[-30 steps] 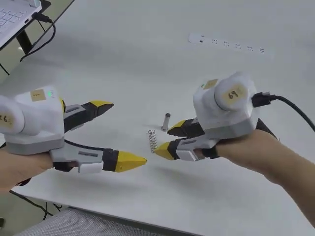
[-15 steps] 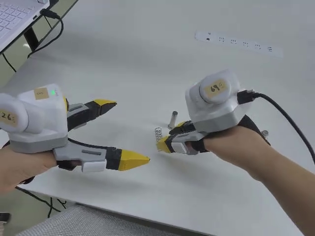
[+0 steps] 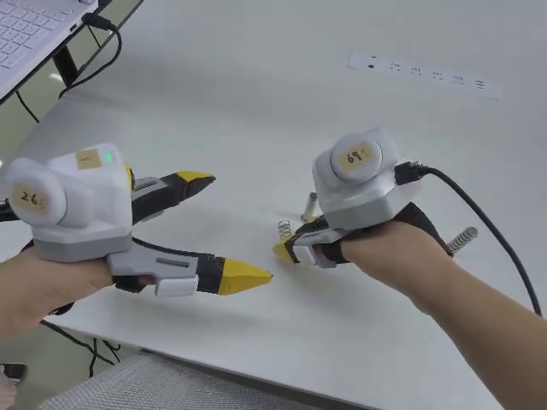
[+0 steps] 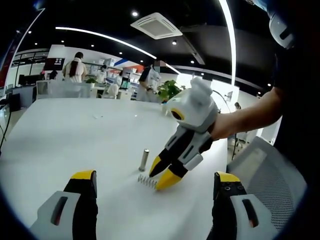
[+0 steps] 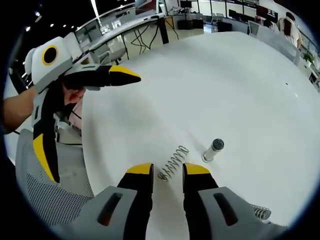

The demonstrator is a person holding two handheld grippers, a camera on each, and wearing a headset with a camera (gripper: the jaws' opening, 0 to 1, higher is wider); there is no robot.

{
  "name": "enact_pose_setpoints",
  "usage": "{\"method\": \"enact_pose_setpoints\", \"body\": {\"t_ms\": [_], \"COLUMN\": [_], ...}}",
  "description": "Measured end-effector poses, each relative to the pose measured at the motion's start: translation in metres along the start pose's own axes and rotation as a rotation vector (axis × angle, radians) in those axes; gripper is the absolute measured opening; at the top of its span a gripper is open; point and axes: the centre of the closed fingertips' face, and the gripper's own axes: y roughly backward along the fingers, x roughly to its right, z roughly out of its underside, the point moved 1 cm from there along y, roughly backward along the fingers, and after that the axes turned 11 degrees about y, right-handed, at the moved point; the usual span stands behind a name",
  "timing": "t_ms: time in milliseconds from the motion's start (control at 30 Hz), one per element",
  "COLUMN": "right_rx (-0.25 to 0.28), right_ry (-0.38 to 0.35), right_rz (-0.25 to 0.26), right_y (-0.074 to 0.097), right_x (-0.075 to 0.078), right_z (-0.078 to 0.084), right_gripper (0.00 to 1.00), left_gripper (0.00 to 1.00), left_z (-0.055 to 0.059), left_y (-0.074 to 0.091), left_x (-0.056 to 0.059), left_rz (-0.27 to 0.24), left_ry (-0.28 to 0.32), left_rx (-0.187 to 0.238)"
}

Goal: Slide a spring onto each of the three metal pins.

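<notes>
**Right tongs (image 3: 286, 249) at the spring (image 3: 284, 228); left tongs (image 3: 224, 227) spread wide**

"69" is written on a tan sticker on the round cap of the right tongs, and "26" on the cap of the left tongs. The right tongs are held in a hand turned back-upward and are tilted down to the bench (image 3: 256, 102). Their jaws are parted narrowly. In the right gripper view the near end of the spring, which lies flat on the bench, is seen between the tips and is not pinched. A metal pin (image 3: 309, 205) stands upright just beside the spring. The left tongs are held above the bench's near edge, released wide and pointed toward the right tongs. A second spring (image 3: 461, 239) is seen past the right wrist. A white power strip (image 3: 419, 73) lies well apart, at the far side.
</notes>
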Motion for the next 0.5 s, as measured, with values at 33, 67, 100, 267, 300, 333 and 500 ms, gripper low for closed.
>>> {"method": "enact_pose_setpoints", "body": {"t_ms": [33,67,100,267,300,333,500], "right_rx": [-0.005,-0.004,-0.004,-0.026,-0.032,-0.034,-0.039], "right_ry": [-0.002,0.006,0.005,0.005,0.012,0.02,0.07], "right_rz": [0.004,0.009,0.009,0.01,0.014,0.015,0.027], "right_y": [-0.001,-0.001,-0.001,-0.004,-0.004,-0.004,-0.005], "right_x": [0.001,0.001,0.001,0.004,0.005,0.005,0.008], "right_z": [0.001,0.001,0.001,0.006,0.008,0.009,0.011], "right_gripper": [0.21,0.21,0.2,0.17,0.16,0.16,0.08], "left_gripper": [0.94,0.94,0.94,0.94,0.94,0.94,0.94], "left_z": [0.0,0.0,0.0,0.002,0.002,0.002,0.002], "left_y": [0.0,0.0,0.0,-0.001,-0.002,-0.002,-0.004], "left_x": [0.0,0.0,0.0,-0.001,-0.002,-0.002,-0.001], "left_rz": [0.0,-0.001,-0.001,0.0,-0.002,-0.001,0.004], "left_ry": [0.001,0.001,0.002,0.004,0.002,0.0,-0.002], "left_rx": [0.0,0.001,0.001,-0.006,-0.008,-0.007,-0.013]}}
